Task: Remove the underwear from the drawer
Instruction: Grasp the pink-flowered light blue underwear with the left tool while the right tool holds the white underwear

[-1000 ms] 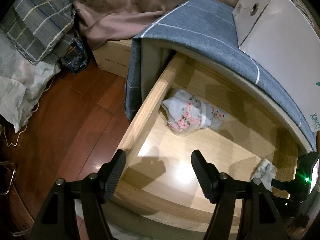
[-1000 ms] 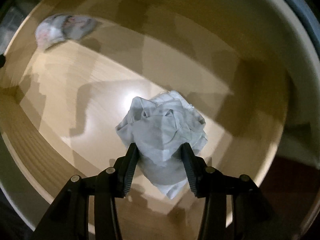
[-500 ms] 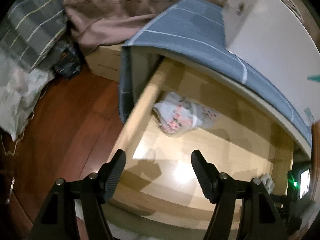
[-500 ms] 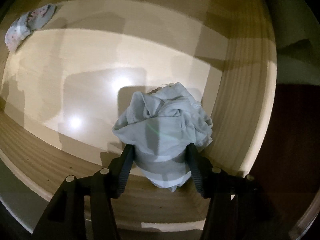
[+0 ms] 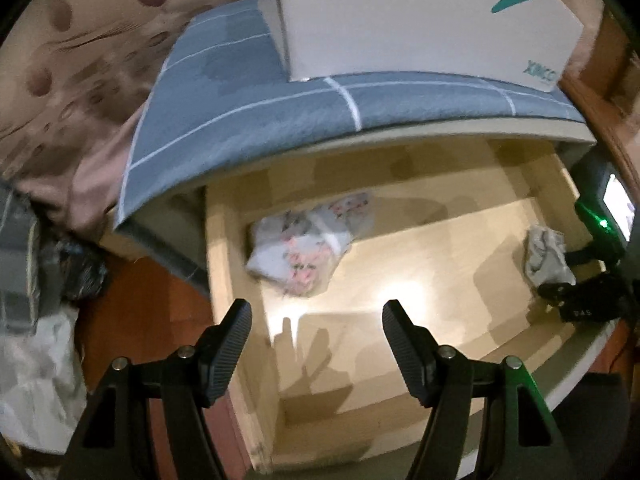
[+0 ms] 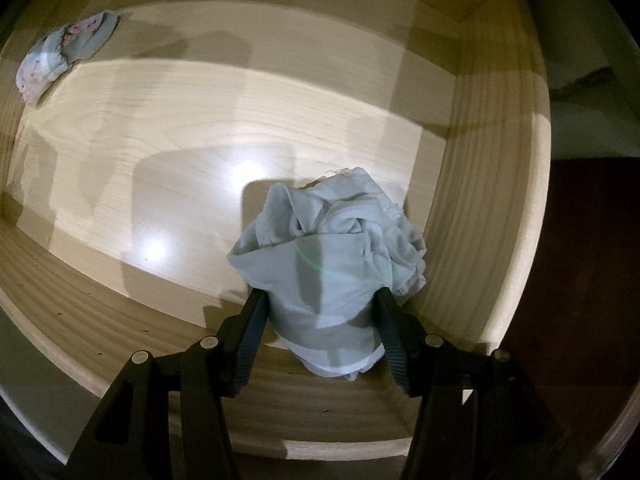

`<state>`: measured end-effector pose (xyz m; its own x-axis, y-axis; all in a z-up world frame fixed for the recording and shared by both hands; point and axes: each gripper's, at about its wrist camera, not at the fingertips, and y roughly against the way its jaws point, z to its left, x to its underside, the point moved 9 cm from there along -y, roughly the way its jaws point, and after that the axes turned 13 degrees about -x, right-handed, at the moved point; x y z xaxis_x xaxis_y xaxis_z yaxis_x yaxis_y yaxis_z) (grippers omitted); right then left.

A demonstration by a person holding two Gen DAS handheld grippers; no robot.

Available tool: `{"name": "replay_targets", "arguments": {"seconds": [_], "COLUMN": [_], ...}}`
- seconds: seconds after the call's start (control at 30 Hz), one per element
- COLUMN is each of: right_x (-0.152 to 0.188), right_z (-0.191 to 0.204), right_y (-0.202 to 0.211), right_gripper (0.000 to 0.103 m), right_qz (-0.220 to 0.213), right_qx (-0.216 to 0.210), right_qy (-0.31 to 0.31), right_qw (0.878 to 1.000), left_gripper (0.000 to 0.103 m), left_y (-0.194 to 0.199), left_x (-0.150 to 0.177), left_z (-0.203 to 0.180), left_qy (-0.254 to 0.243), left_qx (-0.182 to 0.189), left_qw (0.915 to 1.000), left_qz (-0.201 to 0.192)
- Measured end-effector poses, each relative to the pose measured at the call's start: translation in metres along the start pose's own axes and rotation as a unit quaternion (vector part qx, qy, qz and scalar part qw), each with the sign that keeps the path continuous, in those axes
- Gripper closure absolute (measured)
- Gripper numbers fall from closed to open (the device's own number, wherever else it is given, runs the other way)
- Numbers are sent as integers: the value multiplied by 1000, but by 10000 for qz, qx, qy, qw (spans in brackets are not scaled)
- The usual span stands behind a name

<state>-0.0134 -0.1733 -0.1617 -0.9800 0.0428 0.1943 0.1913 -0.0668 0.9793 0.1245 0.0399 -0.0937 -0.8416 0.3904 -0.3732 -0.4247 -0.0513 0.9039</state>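
Underwear is what we must clear from the wooden drawer (image 5: 460, 184), and two pieces show in it. Starting at the left, the left gripper (image 5: 316, 320) hangs above the drawer's near-left corner with its jaws wide apart and nothing between them. Just beyond it, the floral underwear (image 5: 308, 240) lies crumpled on the drawer floor against the left wall, toward the far side. We judge this placement deliberate: the open gripper is lined up over the piece that is not yet held.

Moving right, the grey underwear (image 6: 332, 256) is bunched between the pads of the right gripper (image 6: 320, 316), near the drawer's near-right corner. Its jaws have just been opening, yet the cloth bulges between both pads and looks held. Whether its lower folds touch the drawer floor we cannot tell. We judge the piece as not yet out of the drawer.

Around the drawer: a blue checked cloth (image 5: 240, 92) overhangs the far edge and shades the back, with a white box (image 5: 420, 16) standing on it. The drawer's right wall (image 6: 480, 184) stands just beside the grey piece and could catch it on the way out.
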Motion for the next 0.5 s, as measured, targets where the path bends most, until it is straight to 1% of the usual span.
{"name": "replay_targets", "arguments": {"seconds": [0.1, 0.13, 0.33, 0.5], "right_x": [4, 5, 6, 7], "right_z": [2, 1, -1, -2], "right_y": [2, 1, -2, -2], "right_gripper": [49, 49, 48, 48], "right_qz": [-27, -31, -38, -51], "right_qx": [-10, -11, -15, -17], "right_qy": [0, 0, 1, -14], "right_qw": [10000, 10000, 10000, 10000], "left_gripper": [33, 33, 33, 33], "left_y": [-8, -12, -38, -60], "left_x": [-9, -11, -19, -24], "left_z": [-5, -7, -19, -21], "left_qy": [-201, -269, -767, -757], "left_qx": [227, 230, 83, 0], "left_qw": [9995, 9994, 9970, 9967], "left_qz": [-41, -27, 99, 303]}}
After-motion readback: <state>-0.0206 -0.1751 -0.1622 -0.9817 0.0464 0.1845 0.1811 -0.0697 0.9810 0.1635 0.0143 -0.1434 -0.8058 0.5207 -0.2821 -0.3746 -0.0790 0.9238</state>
